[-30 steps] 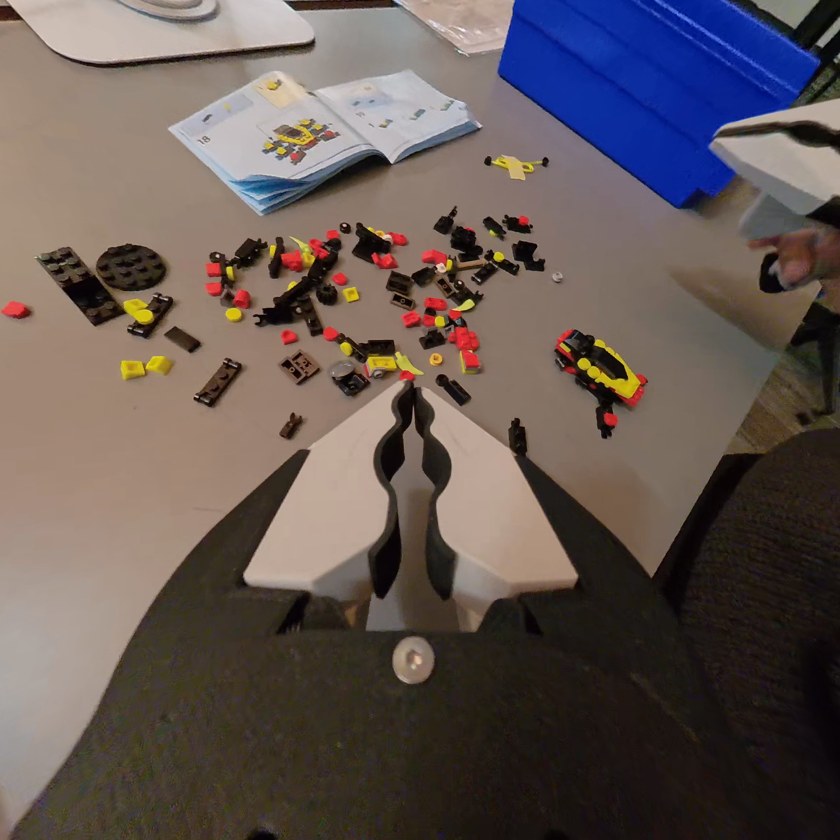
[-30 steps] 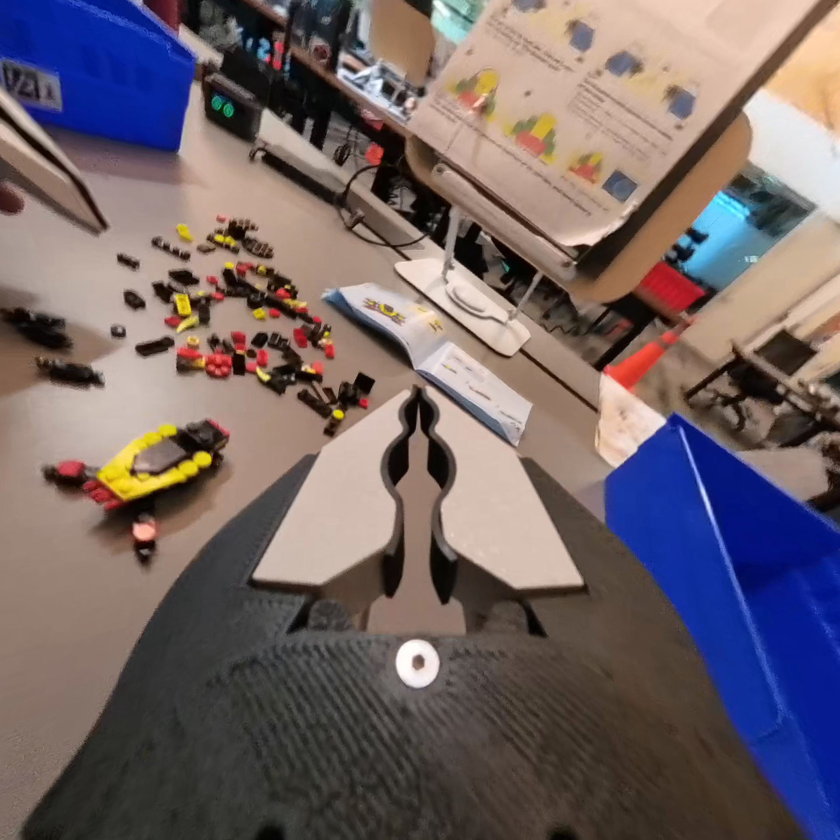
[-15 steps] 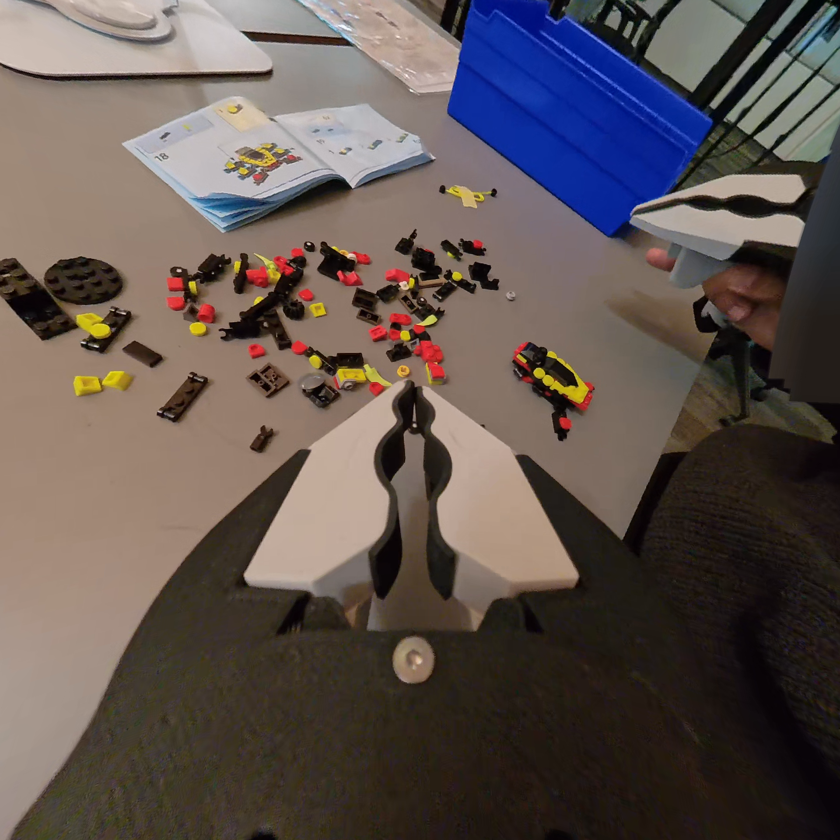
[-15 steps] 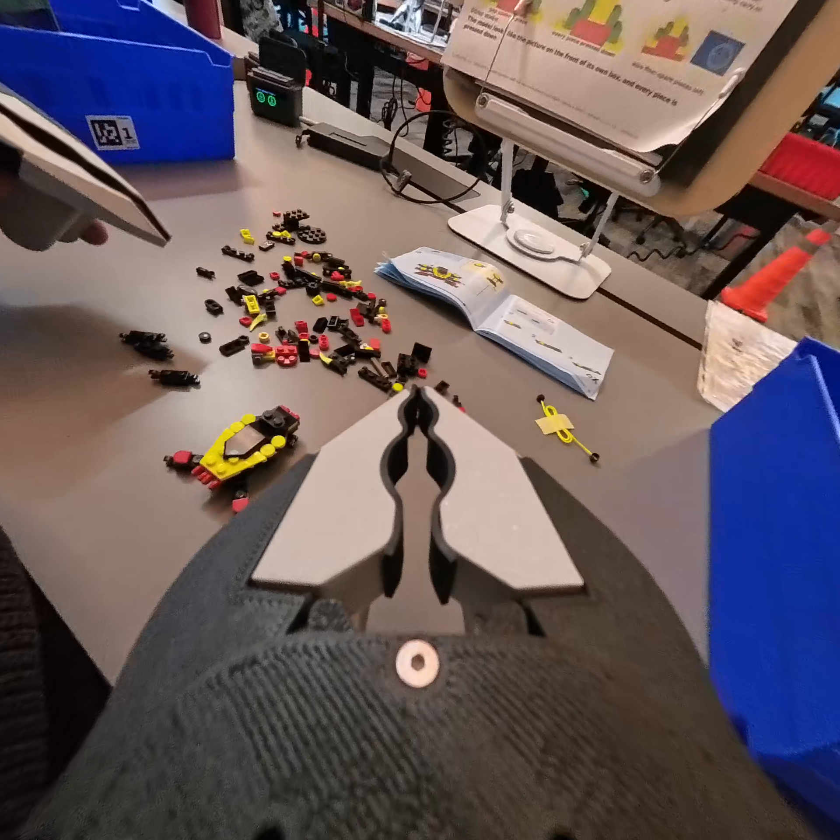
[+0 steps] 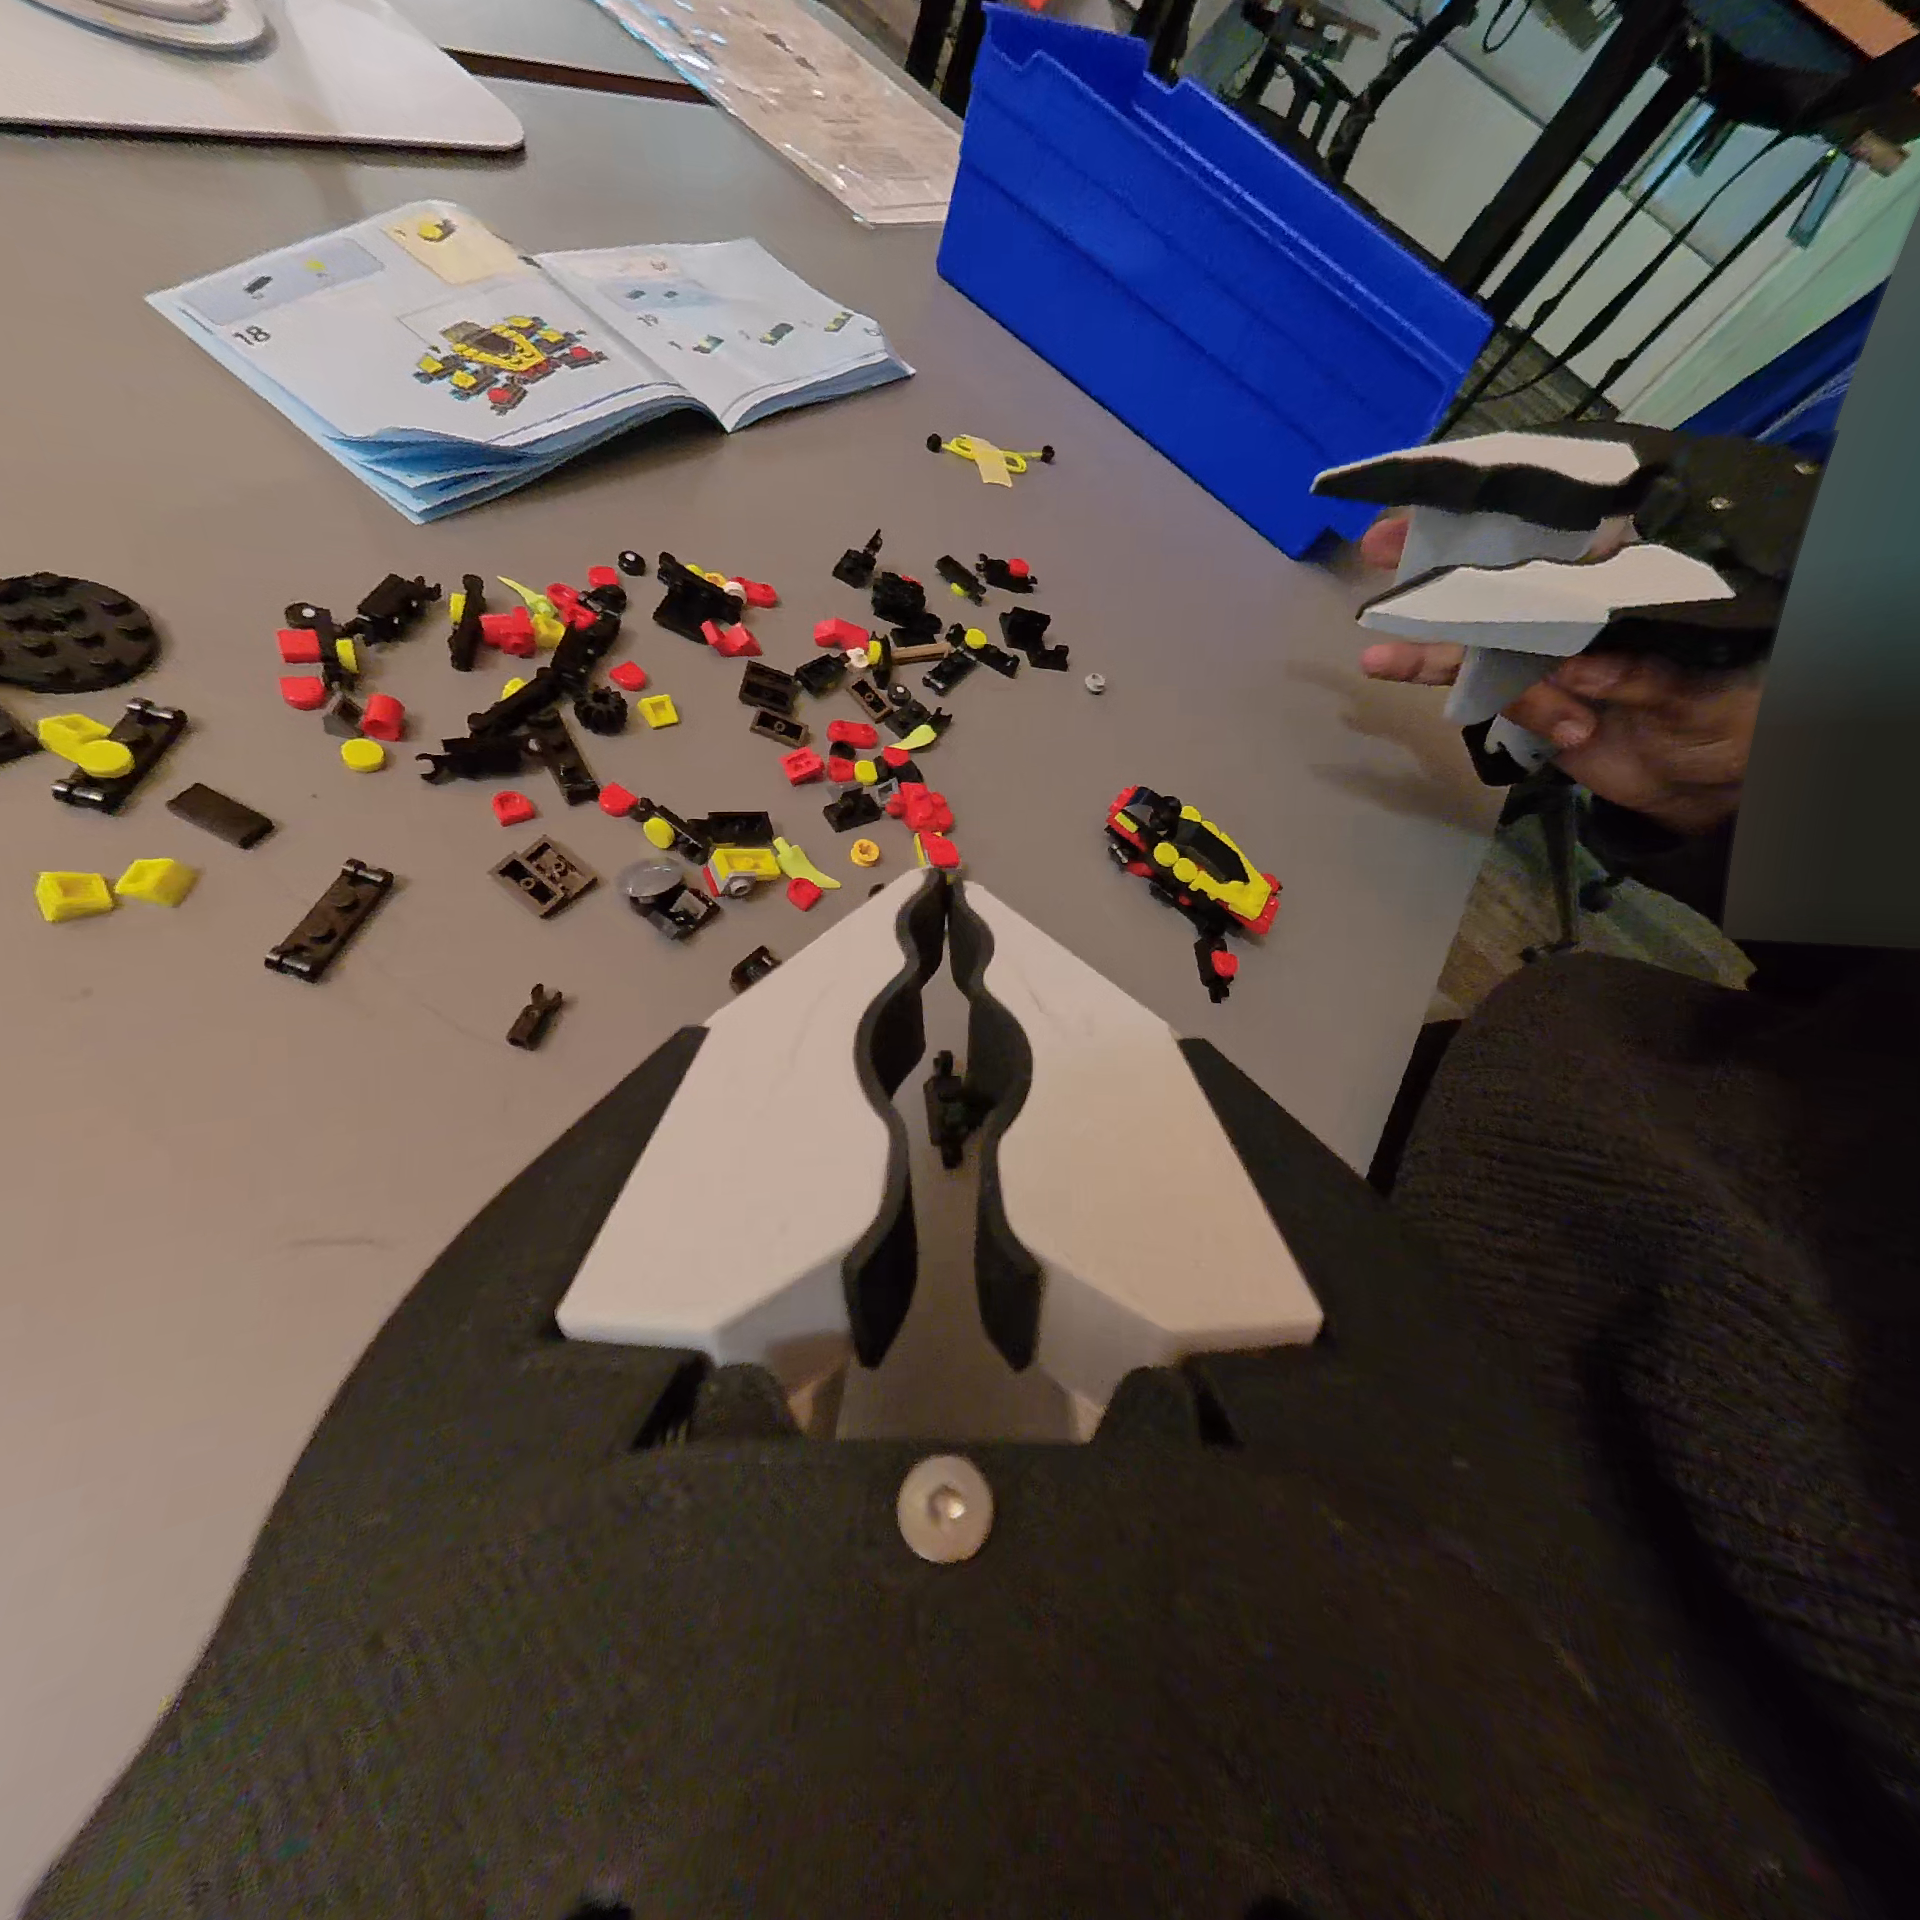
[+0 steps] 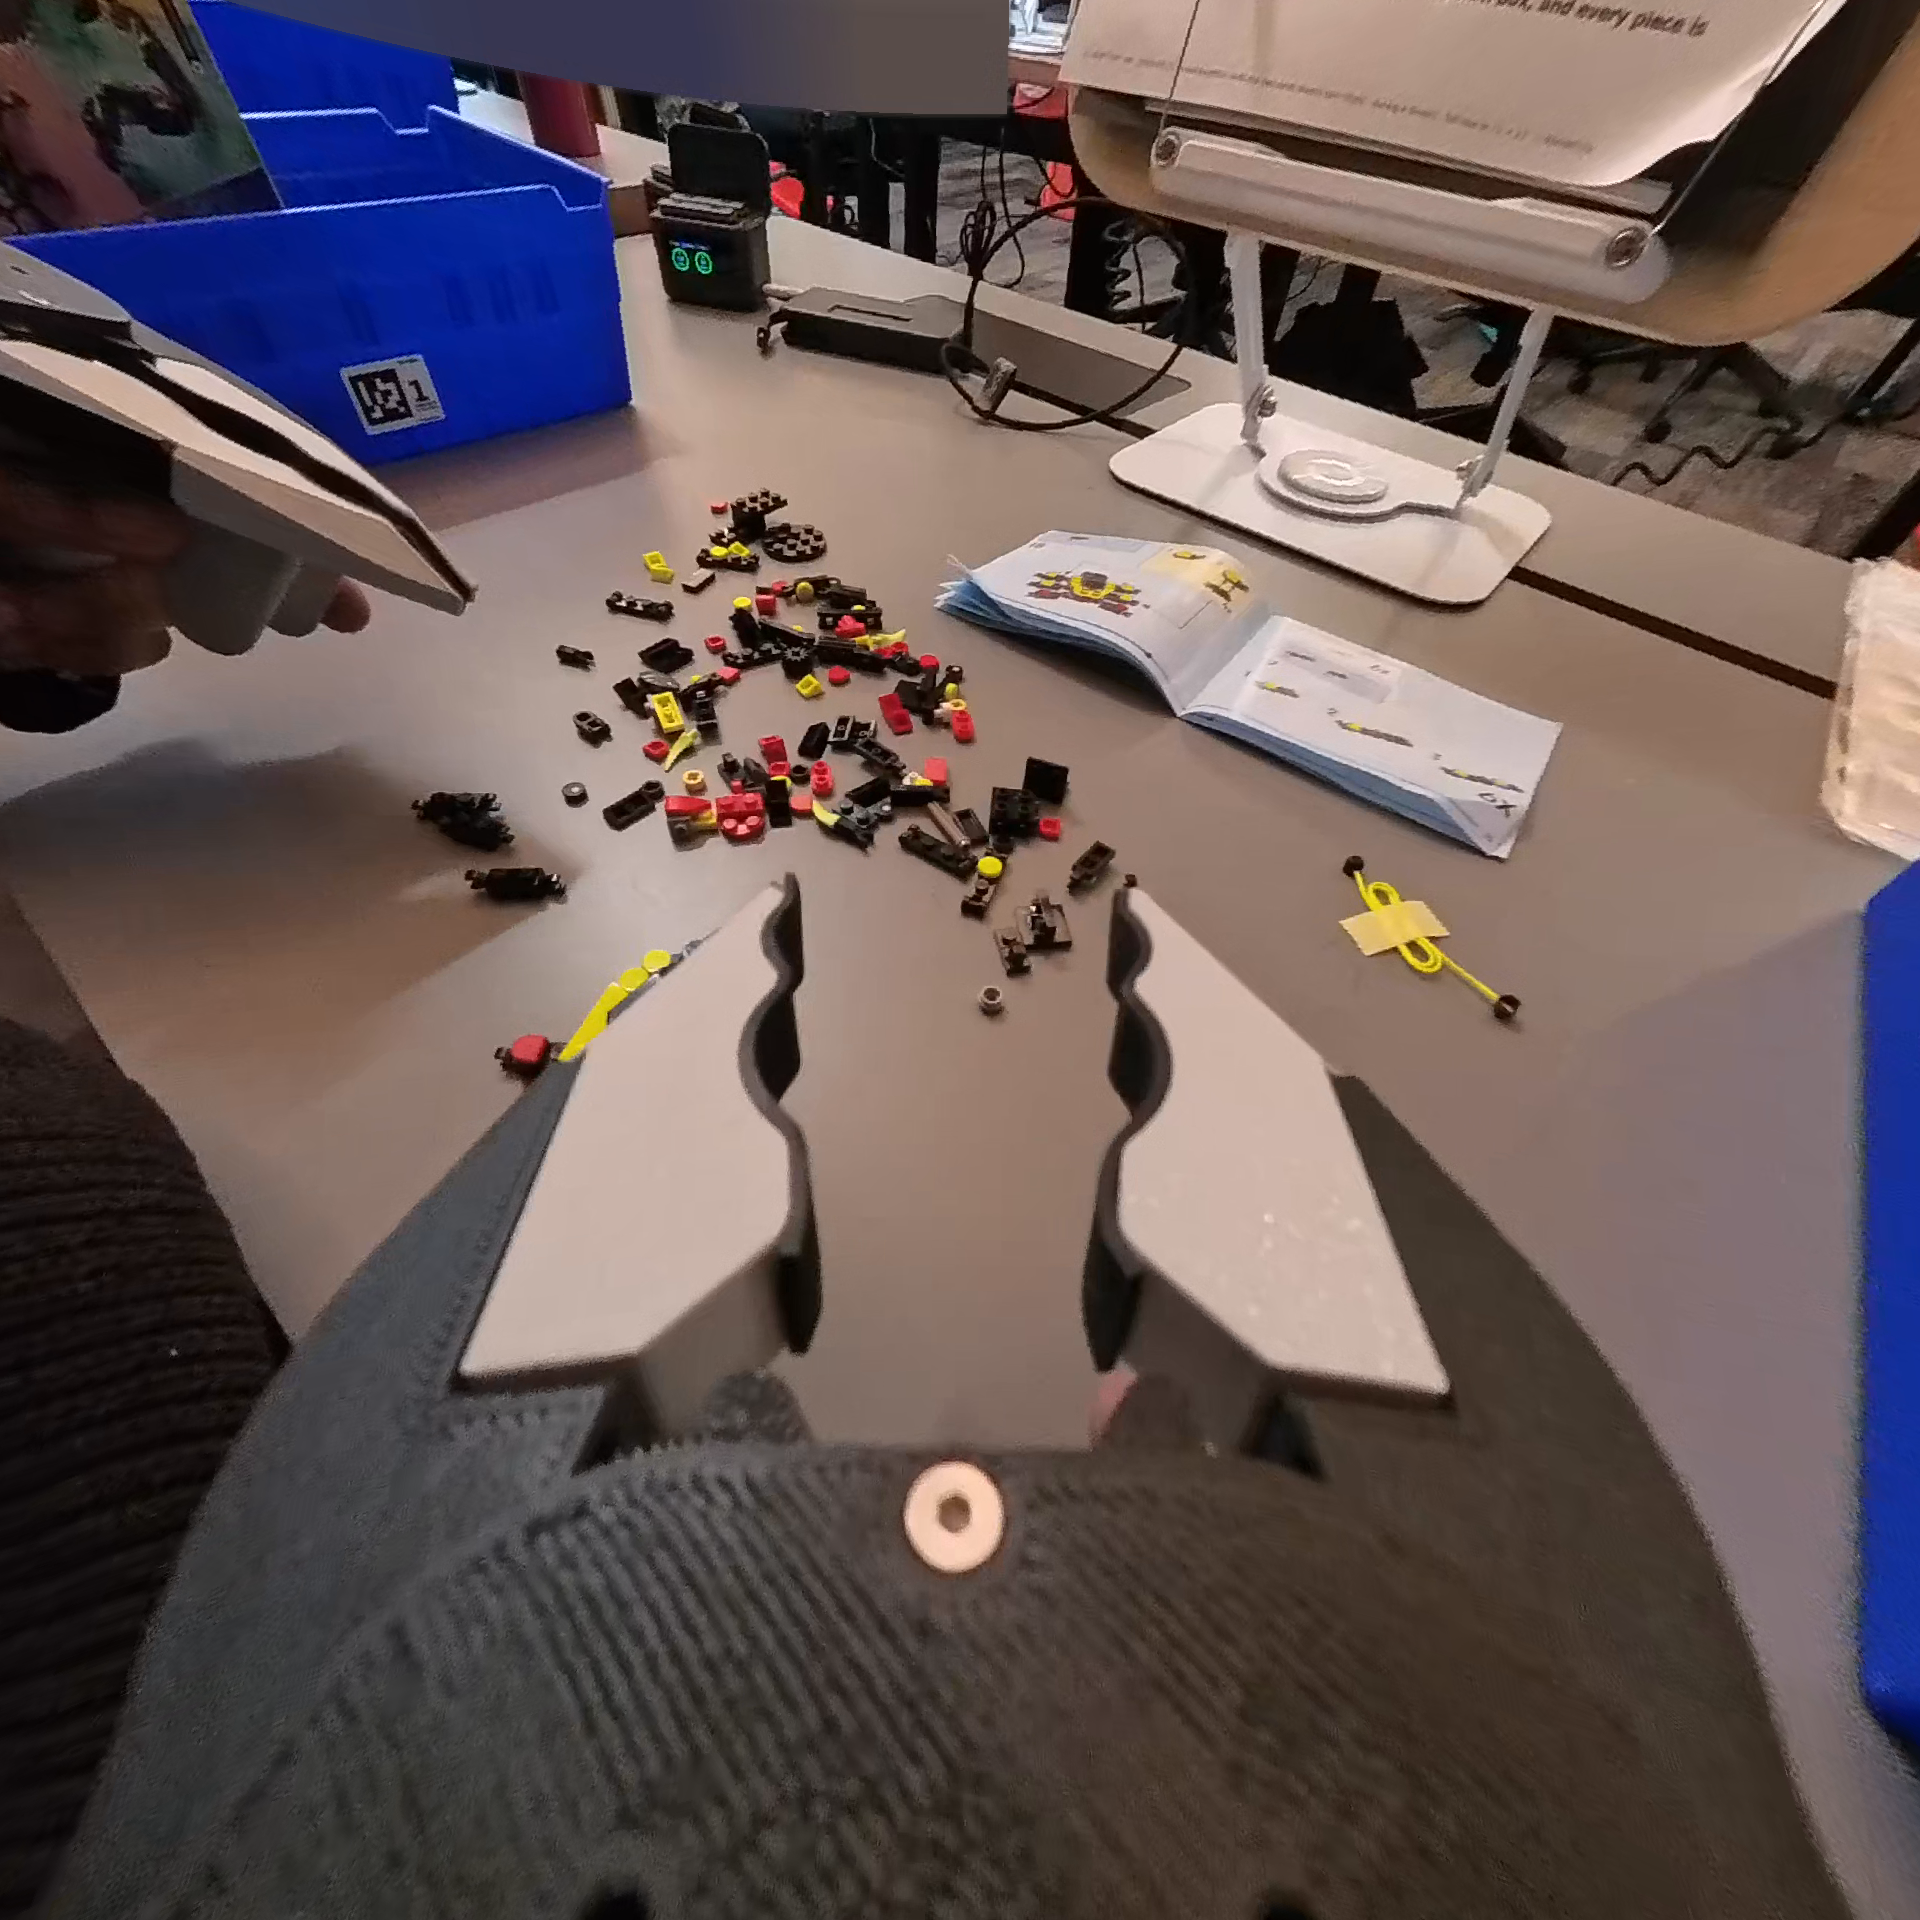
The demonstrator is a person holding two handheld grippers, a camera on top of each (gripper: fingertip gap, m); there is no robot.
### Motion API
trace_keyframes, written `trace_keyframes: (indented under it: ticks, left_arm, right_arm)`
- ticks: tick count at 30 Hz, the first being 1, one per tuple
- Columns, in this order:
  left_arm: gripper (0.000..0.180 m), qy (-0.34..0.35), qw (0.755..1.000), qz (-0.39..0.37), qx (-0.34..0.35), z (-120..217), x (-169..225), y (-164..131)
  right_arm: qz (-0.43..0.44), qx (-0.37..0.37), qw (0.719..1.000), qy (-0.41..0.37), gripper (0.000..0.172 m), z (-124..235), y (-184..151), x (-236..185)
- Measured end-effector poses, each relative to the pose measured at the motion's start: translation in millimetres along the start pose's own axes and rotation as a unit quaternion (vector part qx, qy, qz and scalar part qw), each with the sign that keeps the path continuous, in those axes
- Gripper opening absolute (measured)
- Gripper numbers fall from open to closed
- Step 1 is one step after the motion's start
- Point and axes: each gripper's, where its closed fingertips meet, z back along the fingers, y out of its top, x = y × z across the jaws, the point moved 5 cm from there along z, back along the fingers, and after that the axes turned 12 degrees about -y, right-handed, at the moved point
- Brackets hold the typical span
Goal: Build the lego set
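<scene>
Many small red, yellow and black building pieces [image 5: 727, 707] lie scattered on a grey table [image 5: 208, 1143]; they also show in the right wrist view [image 6: 810, 727]. A small yellow, red and black model car [image 5: 1195, 857] stands to their right. My left gripper [image 5: 940, 878] is shut with nothing between its tips, just in front of the pile. A small black piece [image 5: 951, 1107] shows through the hollow between its fingers, on the table below. My right gripper [image 6: 956, 899] is open and empty over bare table near some black pieces [image 6: 1039, 925]. The car [image 6: 613, 1003] is half hidden behind its left finger.
An open instruction booklet [image 5: 520, 353] lies behind the pile. A blue bin [image 5: 1195, 270] stands at the back right, another [image 6: 364, 291] far left. A white stand base [image 6: 1330, 488], a yellow cord [image 6: 1403, 930] and a black device [image 6: 707, 249] are also on the table. The grippers' ends are close to 20 cm from one another.
My right gripper has opened from shut and swung to face the pile. My left gripper stayed shut and moved forward over the small black piece.
</scene>
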Motion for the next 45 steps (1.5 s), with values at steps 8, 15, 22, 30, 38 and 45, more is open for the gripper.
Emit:
trace_keyframes:
  ticks: [8, 15, 22, 30, 38, 45]
  left_arm:
    - [0.0, 0.001, 1.0, 0.009, -0.01, -1, -2, -3]
    - [0.001, 0.006, 1.0, 0.008, -0.017, -2, -4, -4]
    - [0.005, 0.05, 0.998, -0.003, -0.024, -4, -17, -4]
    - [0.023, 0.16, 0.984, -0.051, -0.052, -29, -66, 31]
    - [0.02, 0.17, 0.977, -0.053, -0.114, -73, -100, 42]
    - [0.007, 0.176, 0.972, -0.044, -0.149, -77, -111, 31]
  right_arm:
    - [-0.006, -0.015, 0.999, 0.03, 0.0, -1, -5, -2]
    - [0.015, -0.017, 0.999, 0.033, 0.0, -3, -7, -6]
    - [0.012, -0.028, 0.999, 0.014, 0.0, -9, -15, 2]
    - [-0.031, -0.034, 0.997, 0.069, 0.001, -11, -13, -9]
    - [-0.02, -0.013, 0.998, 0.05, 0.0, 1, -8, 1]
    - [-0.044, -0.016, 0.997, 0.062, 0.001, 0, -7, 1]
